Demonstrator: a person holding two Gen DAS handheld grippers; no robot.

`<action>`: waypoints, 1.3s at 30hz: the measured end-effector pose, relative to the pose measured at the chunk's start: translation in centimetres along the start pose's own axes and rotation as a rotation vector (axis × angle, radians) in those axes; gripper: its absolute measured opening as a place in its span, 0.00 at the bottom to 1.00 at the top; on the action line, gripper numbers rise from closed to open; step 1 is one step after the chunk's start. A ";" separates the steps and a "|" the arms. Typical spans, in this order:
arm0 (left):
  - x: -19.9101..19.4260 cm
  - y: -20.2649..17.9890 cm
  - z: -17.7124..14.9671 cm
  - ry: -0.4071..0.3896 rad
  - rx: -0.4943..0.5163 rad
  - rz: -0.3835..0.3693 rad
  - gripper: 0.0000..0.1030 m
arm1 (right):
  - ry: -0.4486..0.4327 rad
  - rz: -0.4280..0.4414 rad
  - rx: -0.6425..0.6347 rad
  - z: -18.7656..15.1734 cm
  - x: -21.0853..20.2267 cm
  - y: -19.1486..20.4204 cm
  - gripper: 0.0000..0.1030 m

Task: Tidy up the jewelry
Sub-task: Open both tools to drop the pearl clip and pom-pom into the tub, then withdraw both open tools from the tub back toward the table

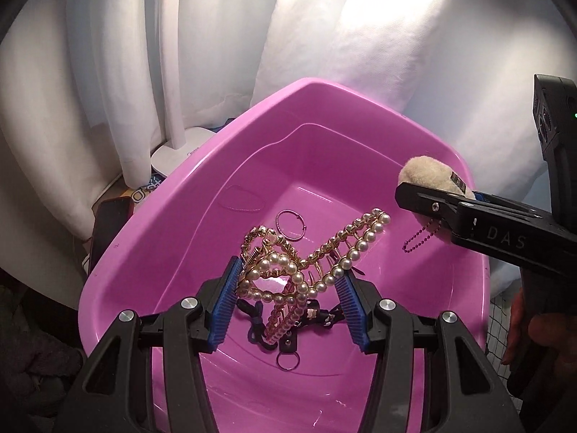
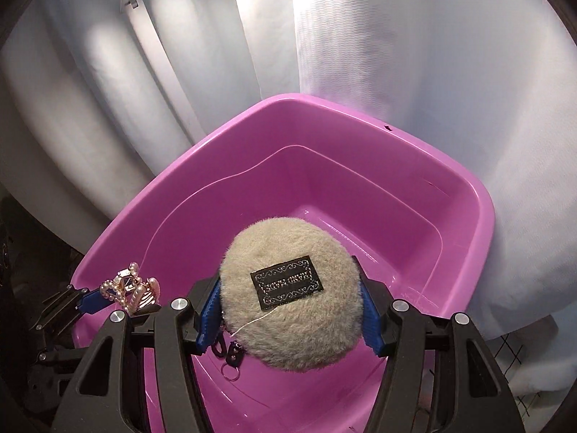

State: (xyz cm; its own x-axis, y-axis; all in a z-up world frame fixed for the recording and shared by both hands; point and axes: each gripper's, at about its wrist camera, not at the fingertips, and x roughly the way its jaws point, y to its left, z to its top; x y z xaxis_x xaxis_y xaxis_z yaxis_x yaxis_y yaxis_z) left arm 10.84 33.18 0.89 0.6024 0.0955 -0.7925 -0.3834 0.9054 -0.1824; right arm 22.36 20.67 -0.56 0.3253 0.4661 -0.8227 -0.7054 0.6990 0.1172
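Observation:
A gold hair claw set with pearls (image 1: 360,248) hangs over a pink plastic tub (image 1: 173,195), and my left gripper (image 1: 288,274) is shut on it with its blue pads (image 1: 223,299). On the tub floor lie a thin metal hoop (image 1: 277,223) and a black strap with a key ring (image 1: 288,361). My right gripper (image 2: 288,288) is shut on a round beige fluffy pouch (image 2: 288,328) with a black label, held above the tub (image 2: 360,180). In the left wrist view the pouch (image 1: 425,173) dangles a purple ball chain. The left gripper (image 2: 119,297) shows at the tub's left rim.
White curtains hang behind the tub. A white lamp base (image 1: 176,151) and a dark flat object (image 1: 108,223) stand left of it. A person's hand (image 1: 523,324) holds the right gripper handle. Black mesh (image 2: 508,353) lies at the right.

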 end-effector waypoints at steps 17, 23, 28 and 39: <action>0.4 0.4 0.3 0.023 0.010 0.076 0.67 | 0.082 -0.080 -0.028 1.8 2.8 0.0 0.66; 0.0 0.4 0.4 0.011 0.016 0.088 0.67 | 0.077 -0.077 -0.019 2.3 2.5 -0.1 0.67; 0.0 0.6 0.2 0.015 0.005 0.087 0.67 | 0.071 -0.070 -0.020 1.9 2.1 0.3 0.67; -1.0 0.4 -0.2 -0.005 0.005 0.091 0.67 | 0.052 -0.058 -0.019 1.6 0.5 0.6 0.67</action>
State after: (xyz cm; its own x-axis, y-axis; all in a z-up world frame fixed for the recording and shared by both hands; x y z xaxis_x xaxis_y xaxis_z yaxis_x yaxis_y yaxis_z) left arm 9.92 33.34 1.47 0.5686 0.1790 -0.8029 -0.4327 0.8952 -0.1069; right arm 23.11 22.14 -0.06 0.3335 0.3962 -0.8555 -0.6981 0.7136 0.0583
